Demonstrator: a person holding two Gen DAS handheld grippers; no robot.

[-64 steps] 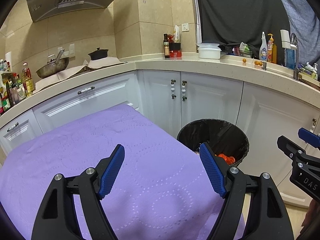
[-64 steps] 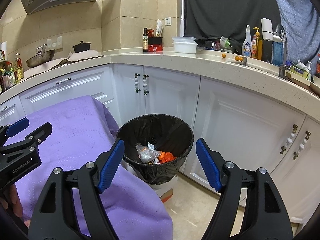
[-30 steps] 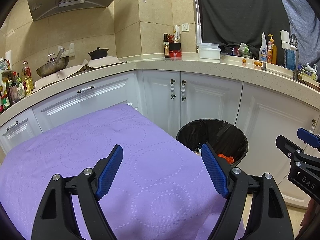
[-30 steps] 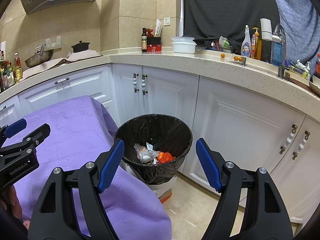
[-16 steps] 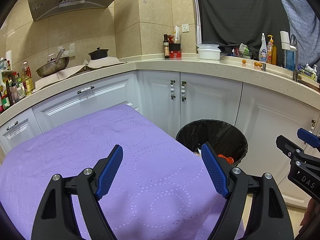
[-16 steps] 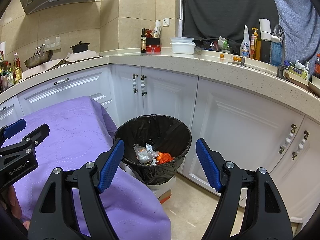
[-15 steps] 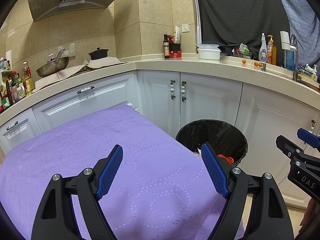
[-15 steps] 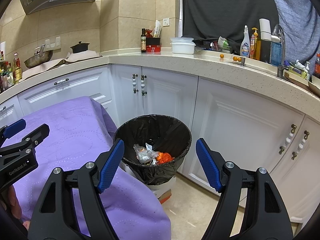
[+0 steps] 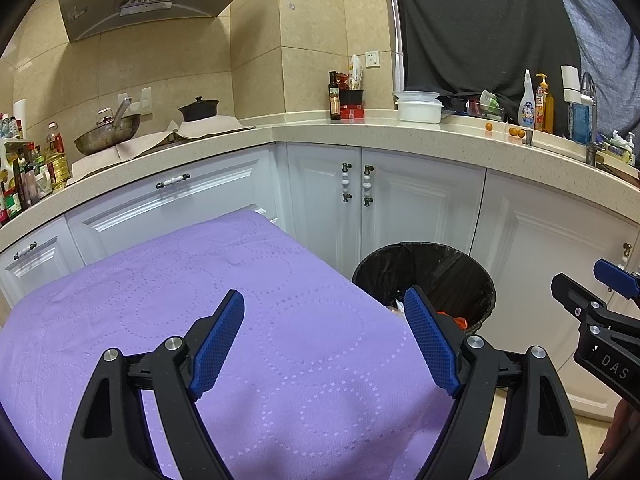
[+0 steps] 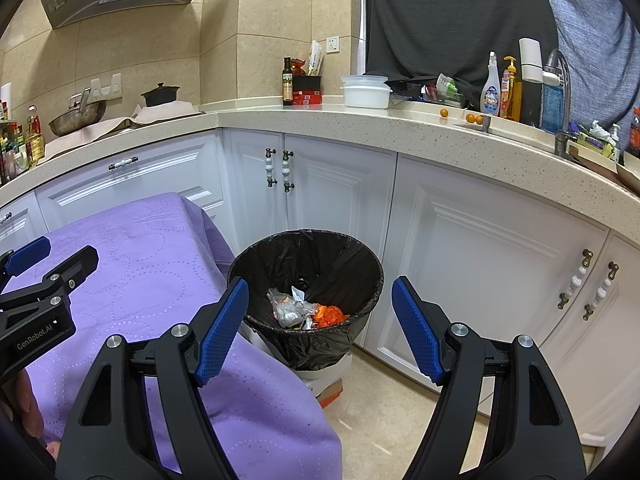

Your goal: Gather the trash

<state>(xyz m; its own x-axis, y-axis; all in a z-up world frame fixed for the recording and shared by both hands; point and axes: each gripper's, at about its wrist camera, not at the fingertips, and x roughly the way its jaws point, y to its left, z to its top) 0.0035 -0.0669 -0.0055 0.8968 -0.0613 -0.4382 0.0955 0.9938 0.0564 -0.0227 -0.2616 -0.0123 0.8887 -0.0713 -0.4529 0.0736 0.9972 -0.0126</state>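
Note:
A round bin with a black liner (image 10: pixel 308 248) stands on the floor beside the table's right corner; it also shows in the left wrist view (image 9: pixel 424 268). Inside lie crumpled silver wrappers (image 10: pixel 290 308) and orange trash (image 10: pixel 330 315). My right gripper (image 10: pixel 320 320) is open and empty, above and in front of the bin. My left gripper (image 9: pixel 324 340) is open and empty over the purple tablecloth (image 9: pixel 180 300). No loose trash shows on the cloth.
White cabinets (image 10: pixel 460 248) and a speckled counter (image 10: pixel 360 120) curve behind the bin. The counter holds a wok (image 9: pixel 106 130), black pot (image 9: pixel 198 109), bottles, white container (image 10: pixel 366 90) and small oranges (image 10: pixel 474 119). Beige floor (image 10: pixel 384 420) lies right of the table.
Both grippers stay open and empty. The views have shifted only slightly; the left gripper has drawn back a little over the cloth. The trash in the bin has not moved.

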